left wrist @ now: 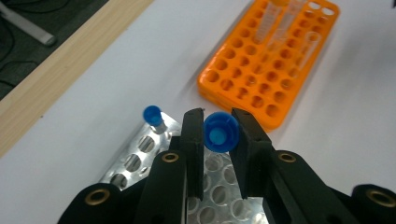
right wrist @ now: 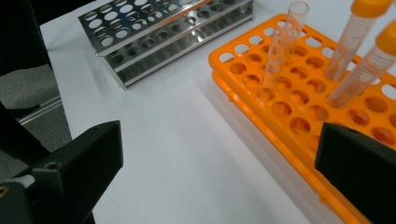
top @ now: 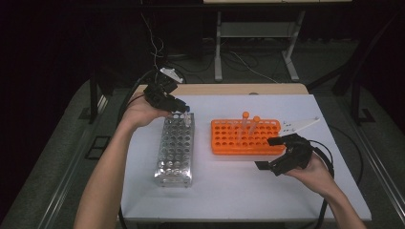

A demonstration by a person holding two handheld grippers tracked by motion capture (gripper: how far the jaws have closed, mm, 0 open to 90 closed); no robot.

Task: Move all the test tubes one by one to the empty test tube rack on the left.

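My left gripper [top: 184, 110] hangs over the far end of the metal rack [top: 174, 150], shut on a blue-capped tube [left wrist: 220, 133] that points down at the rack's holes [left wrist: 135, 158]. Another blue-capped tube [left wrist: 153, 115] stands in the rack's far corner. To the right lies the orange rack [top: 224, 136] with two orange-capped tubes [top: 246, 121] and clear uncapped tubes [right wrist: 285, 42] standing in it. My right gripper [top: 267, 153] hovers at the orange rack's near right corner [right wrist: 280, 112], open, with nothing between its jaws [right wrist: 219, 154].
A white sheet covers the table [top: 229, 191], with a wooden strip [top: 224, 89] along its far edge. A white card [top: 298, 125] lies behind the orange rack at the right. Cables and desk legs [top: 217, 52] are on the floor beyond.
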